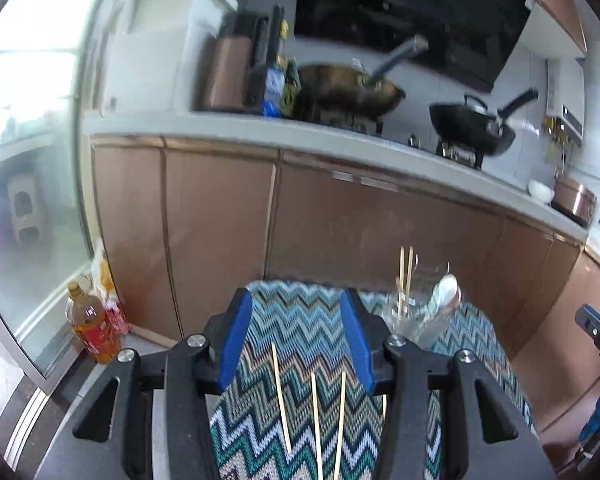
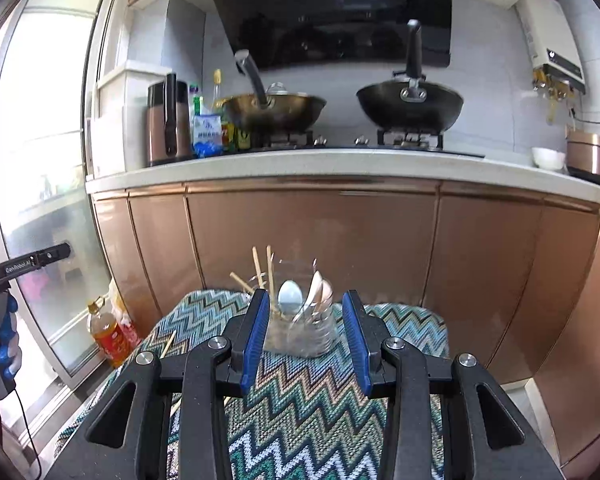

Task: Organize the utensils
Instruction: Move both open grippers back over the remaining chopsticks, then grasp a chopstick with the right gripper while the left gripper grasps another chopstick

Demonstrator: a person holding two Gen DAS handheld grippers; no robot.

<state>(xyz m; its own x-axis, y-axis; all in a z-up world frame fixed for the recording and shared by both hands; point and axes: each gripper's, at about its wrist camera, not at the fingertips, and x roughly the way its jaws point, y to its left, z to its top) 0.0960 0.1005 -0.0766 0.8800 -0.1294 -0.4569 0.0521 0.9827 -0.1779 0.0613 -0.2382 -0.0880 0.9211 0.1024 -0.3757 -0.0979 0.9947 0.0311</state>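
One legible marking: "GenRobot.AI" on the left gripper (image 2: 40,261).

My black grippers' fingers (image 1: 236,344) wear blue pads over a tabletop cloth (image 2: 308,404) zigzagged in teal, white, tan and black, where pale wooden chopsticks (image 1: 316,412) lie near a clear glass jar (image 2: 300,332) before copper-brown cabinets (image 2: 312,236).

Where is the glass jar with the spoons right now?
In the right wrist view the jar stands on the zigzag cloth, straight ahead between the open right gripper fingers, before the copper cabinets.
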